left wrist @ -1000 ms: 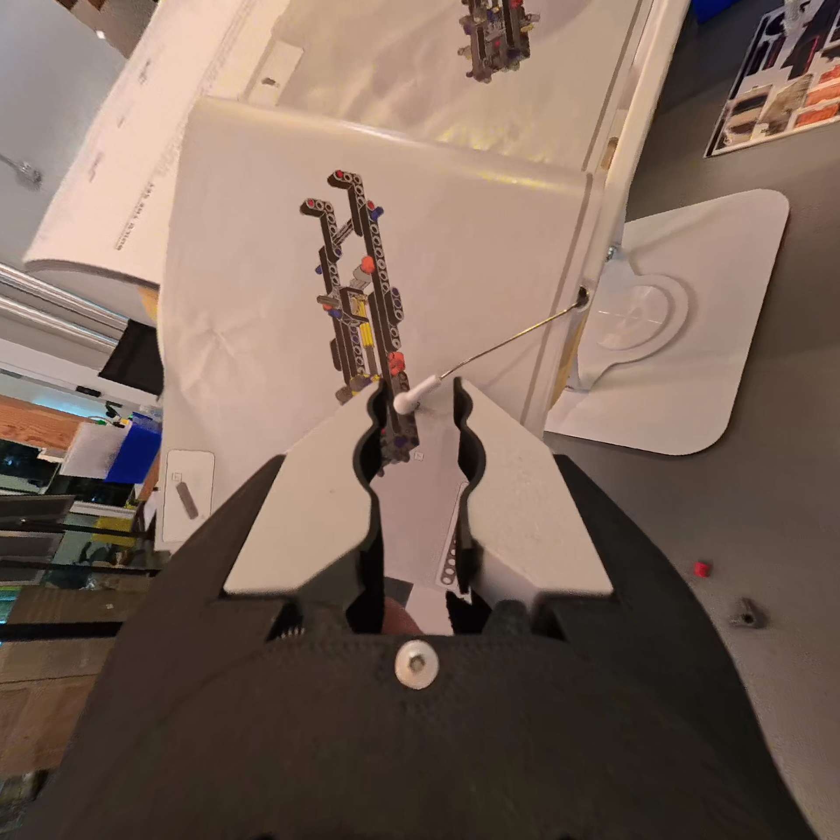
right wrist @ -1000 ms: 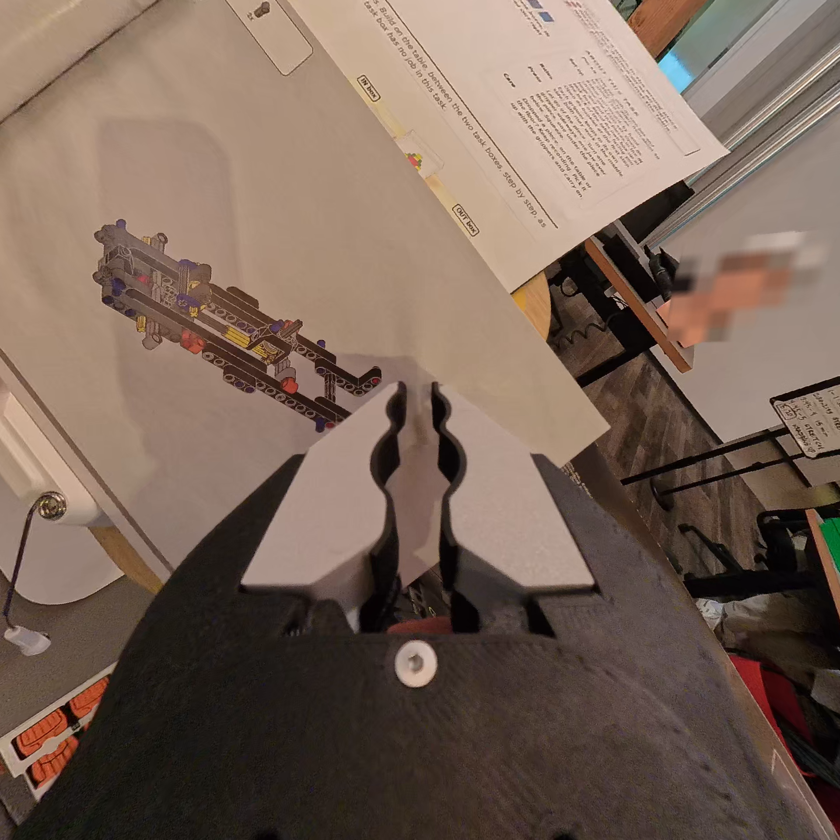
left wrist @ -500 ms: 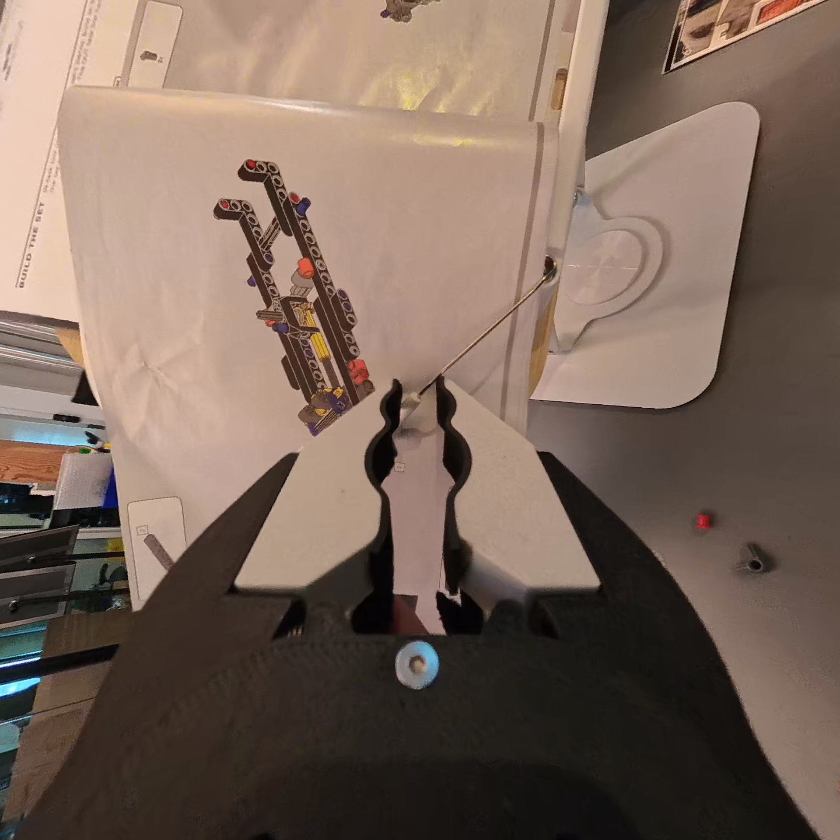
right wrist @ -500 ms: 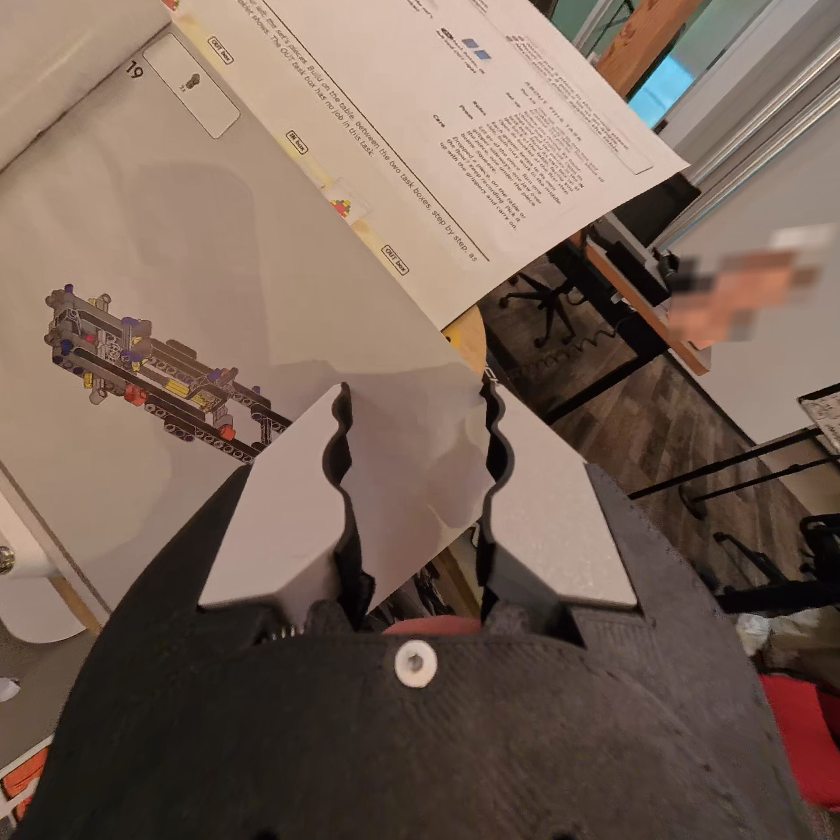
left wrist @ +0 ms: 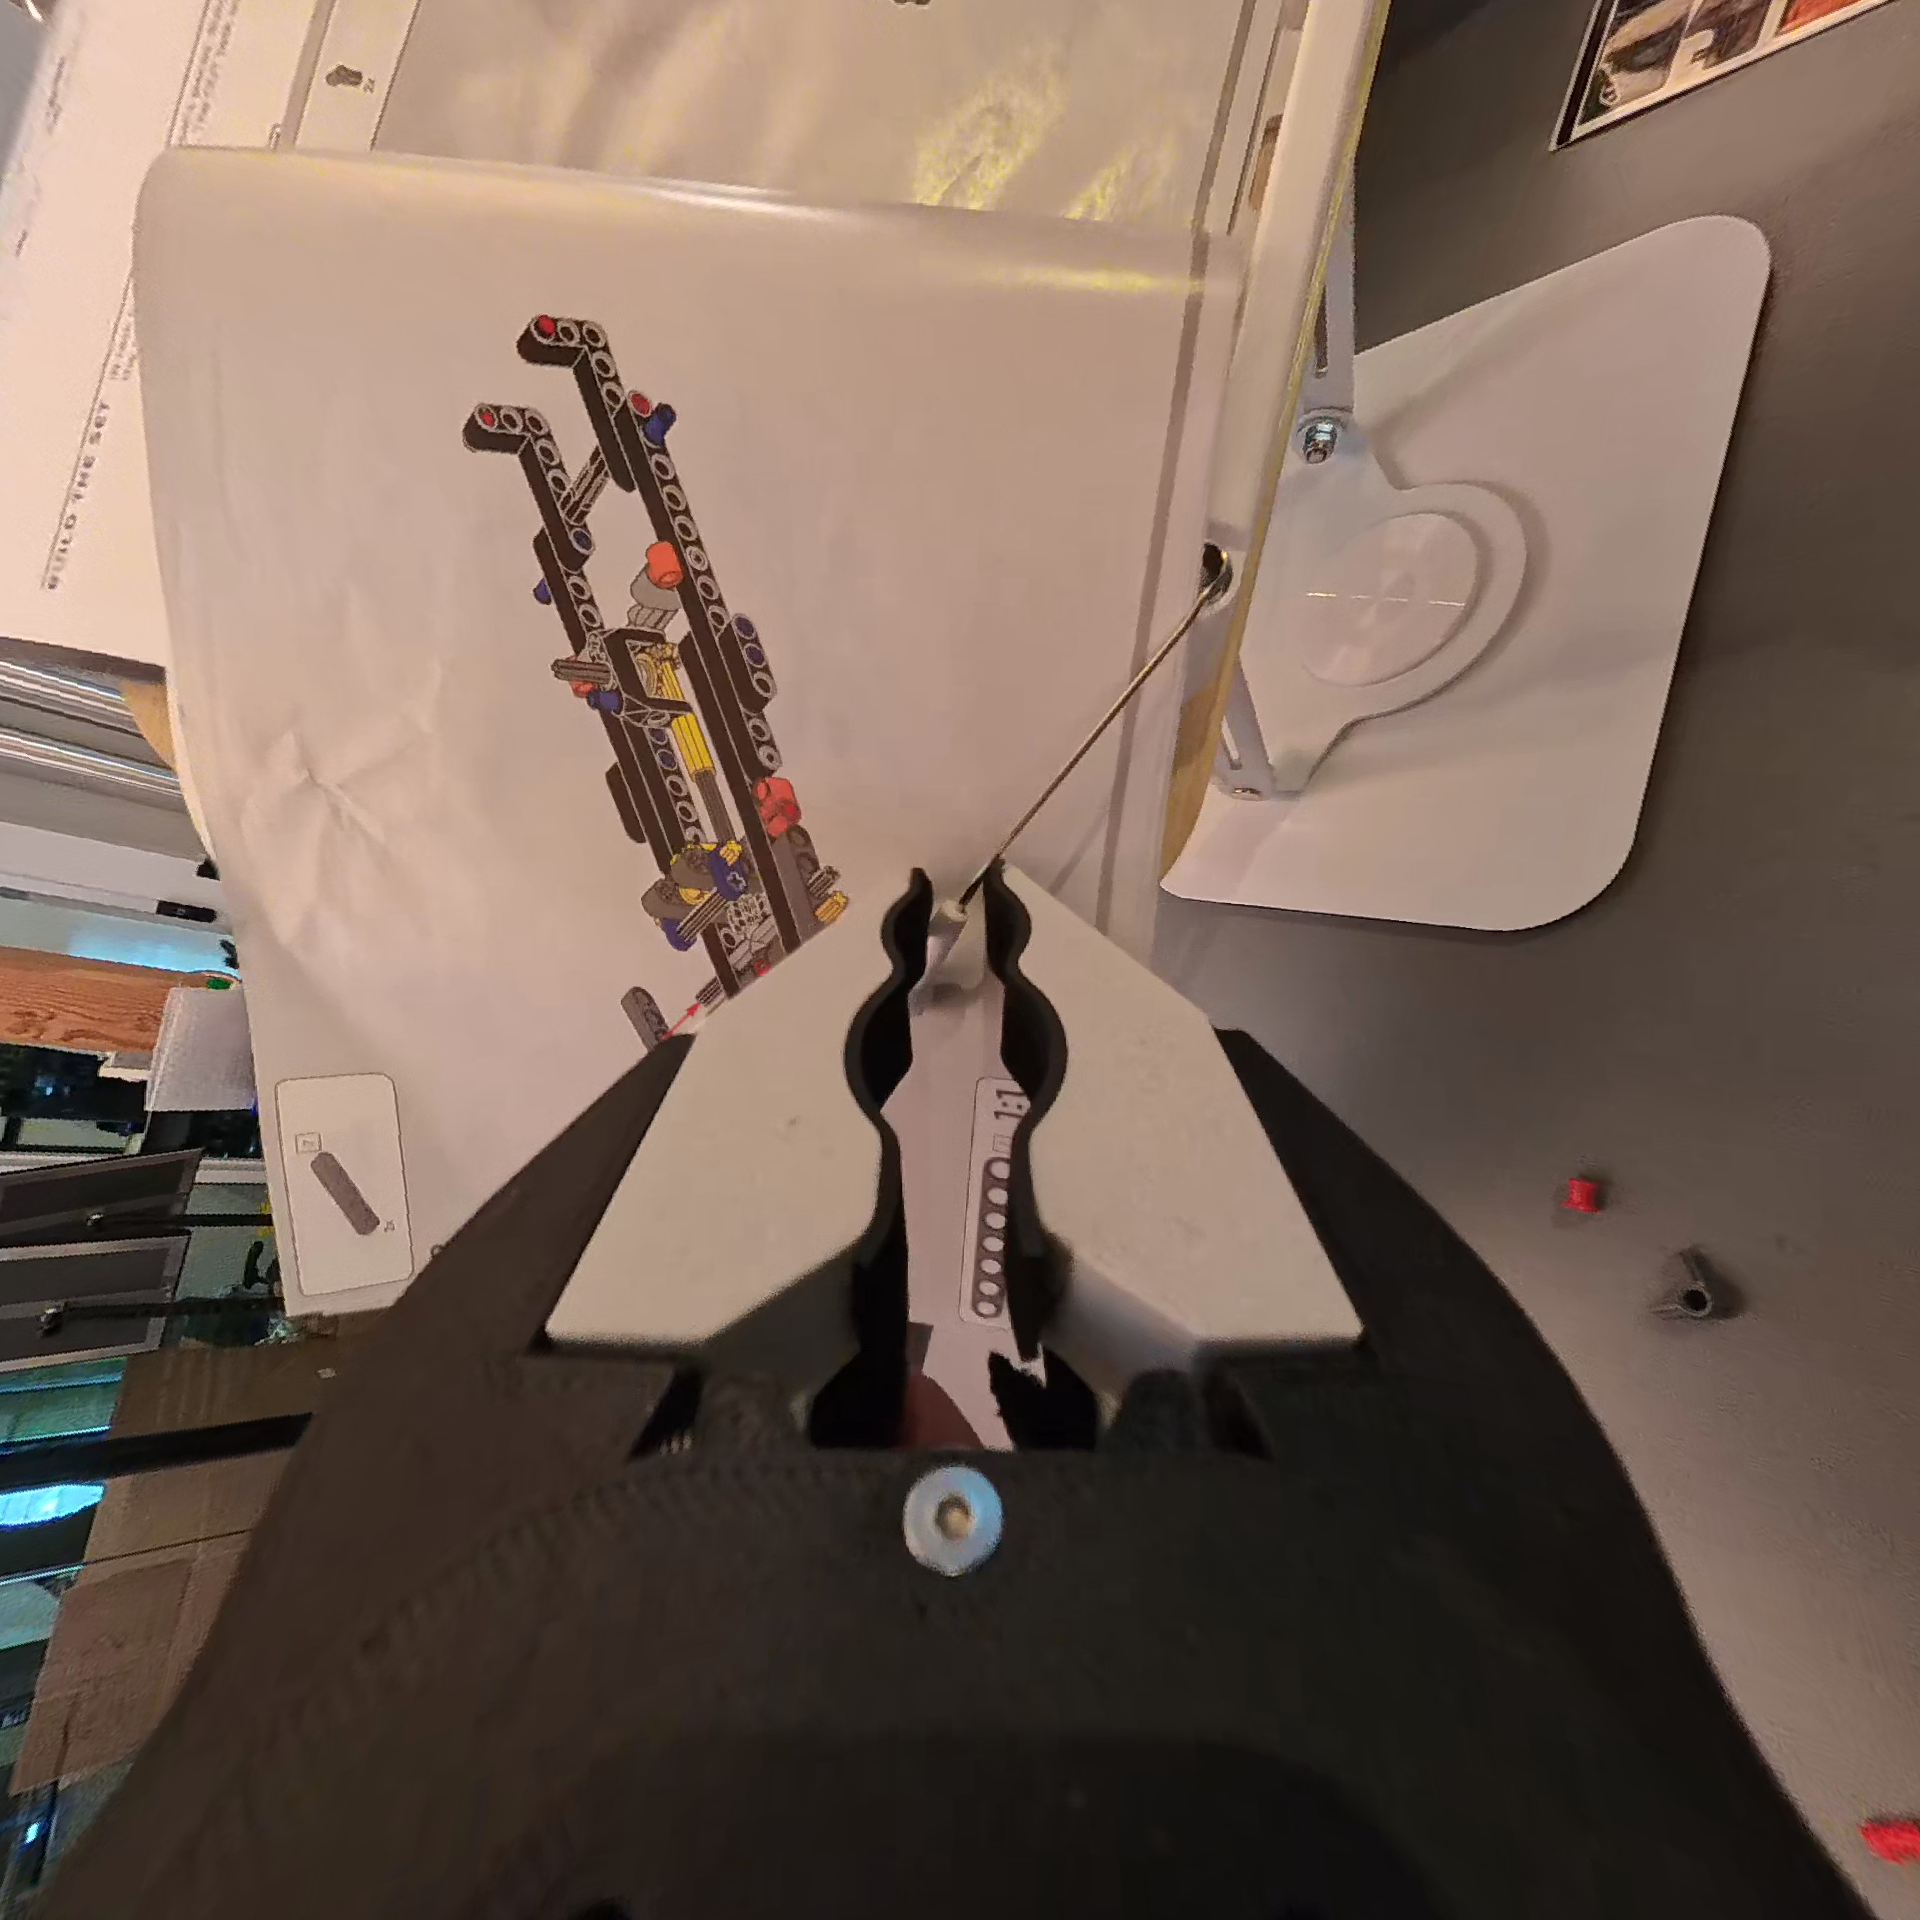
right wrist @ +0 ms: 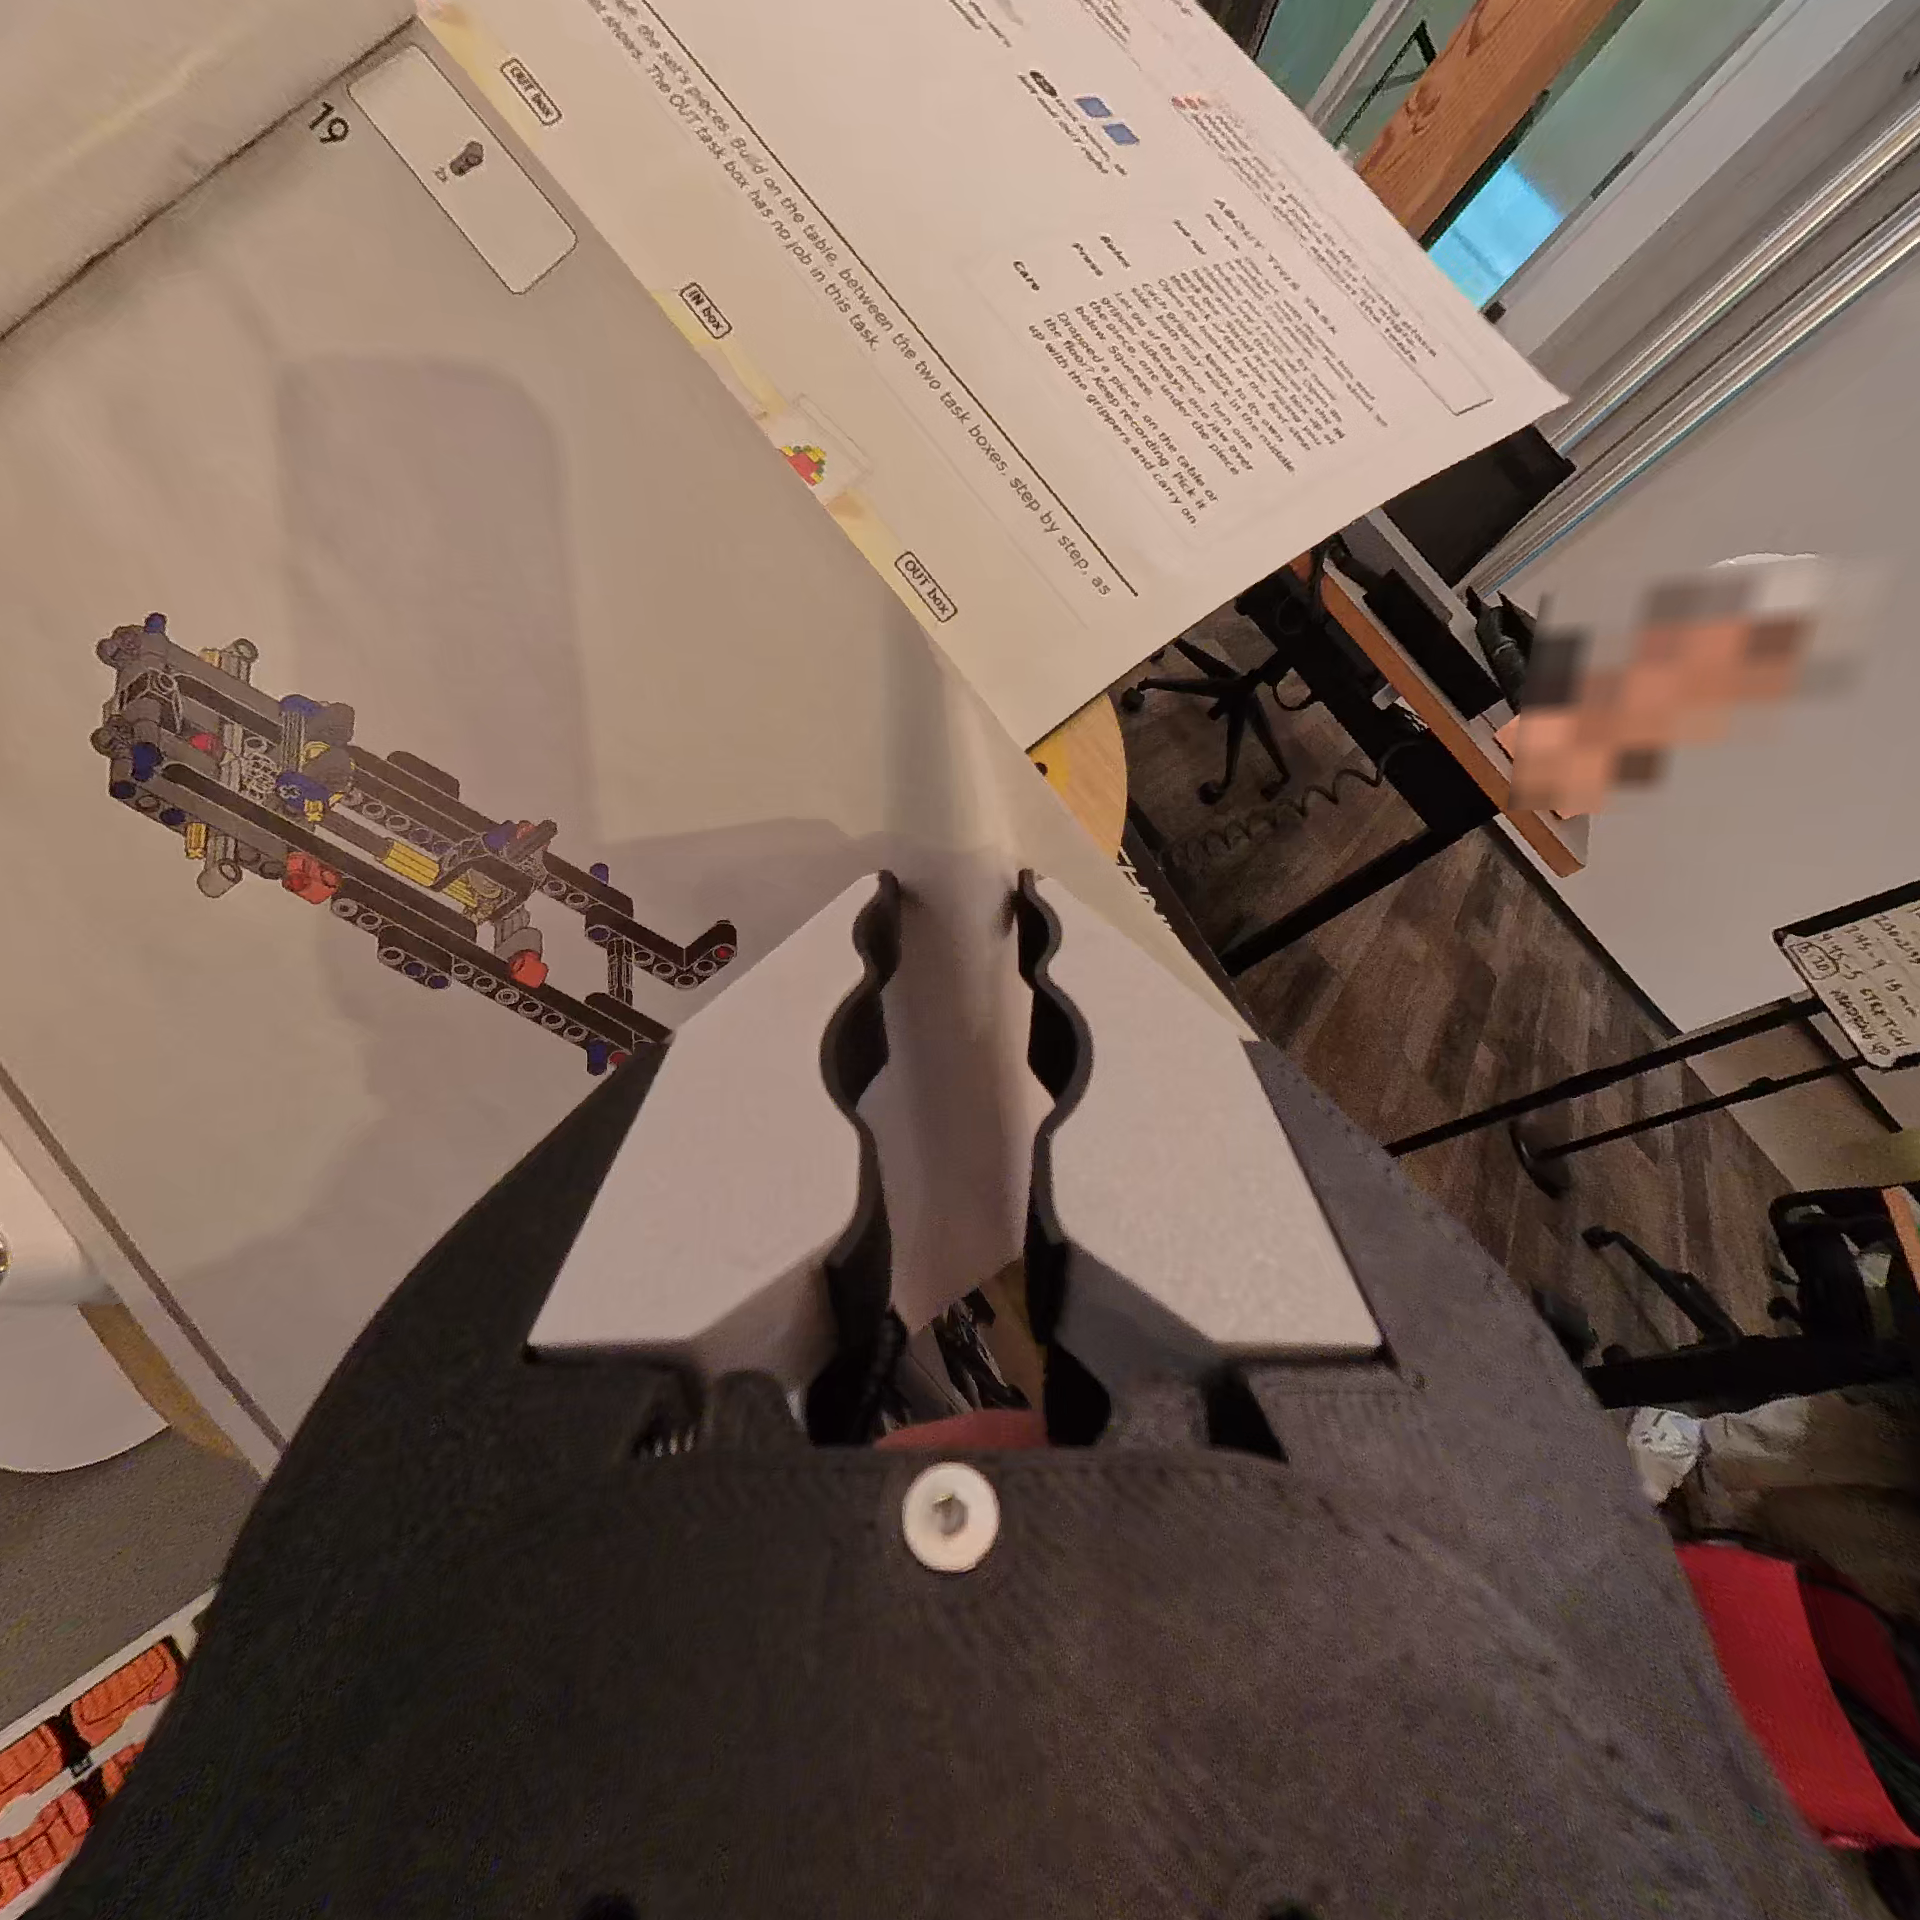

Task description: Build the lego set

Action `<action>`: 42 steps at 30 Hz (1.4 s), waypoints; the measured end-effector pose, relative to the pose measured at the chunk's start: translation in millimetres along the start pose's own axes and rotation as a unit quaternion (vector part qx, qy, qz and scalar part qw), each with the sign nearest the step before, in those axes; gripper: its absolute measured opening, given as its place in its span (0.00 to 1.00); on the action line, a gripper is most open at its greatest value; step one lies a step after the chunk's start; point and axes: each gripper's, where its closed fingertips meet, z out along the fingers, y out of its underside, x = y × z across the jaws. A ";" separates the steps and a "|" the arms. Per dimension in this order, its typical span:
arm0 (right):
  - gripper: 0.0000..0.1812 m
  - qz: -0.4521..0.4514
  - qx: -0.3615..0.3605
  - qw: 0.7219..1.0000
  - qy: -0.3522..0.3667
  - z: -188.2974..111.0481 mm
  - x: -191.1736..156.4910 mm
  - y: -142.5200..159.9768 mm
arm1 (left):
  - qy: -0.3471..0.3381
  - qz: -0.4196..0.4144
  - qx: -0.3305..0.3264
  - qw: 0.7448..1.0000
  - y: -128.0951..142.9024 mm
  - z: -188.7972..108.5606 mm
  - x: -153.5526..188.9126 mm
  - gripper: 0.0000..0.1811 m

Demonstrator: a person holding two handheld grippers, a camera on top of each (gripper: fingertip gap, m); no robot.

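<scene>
The left gripper [left wrist: 954, 902] is clenched on the white tip of a thin wire page-holder arm [left wrist: 1091, 727], which runs up to the right edge of the book stand [left wrist: 1236, 499]. Under it lies the curled instruction page [left wrist: 416, 623] showing the black chassis drawing. The right gripper [right wrist: 951, 894] sits over the lower corner of another instruction page [right wrist: 520, 499]; its jaws stand a little apart with paper between them, and from this angle I cannot tell whether they pinch the sheet or merely straddle it.

Of the lego set itself, only loose pieces show: a small red piece [left wrist: 1581, 1195] and a grey connector [left wrist: 1688, 1294] lie on the dark table [left wrist: 1766, 1039] at the right, well apart from the stand, with another red piece [left wrist: 1891, 1837] at the near right edge. Orange parts [right wrist: 94, 1714] sit in a tray at the near left of the right wrist view.

The risks come from paper and wire:
- The wire arm is springy, so if the tip slips out of the jaws it is likely to snap back and crease the page or miss it.
- The curled page looks set to flop back if released before the wire pins it.
- A hard pull by the right gripper on a pinched corner could tear it.
- Pulling the wire sideways could shift the stand on its white base [left wrist: 1558, 644].
</scene>
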 end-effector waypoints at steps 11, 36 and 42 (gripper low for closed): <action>0.00 -0.091 0.020 0.994 0.055 -18.7 -15.8 -11.8 | -0.003 -0.017 0.001 1.000 -0.7 -5.9 3.8 0.05; 0.09 -0.145 0.138 0.969 -0.143 -69.3 -164.4 -95.5 | -0.053 0.172 0.110 0.978 -198.9 49.7 -46.4 0.00; 0.32 -0.117 0.083 0.960 -0.242 -72.5 -137.7 -100.2 | -0.073 0.167 0.125 0.975 -174.6 24.8 -51.1 0.00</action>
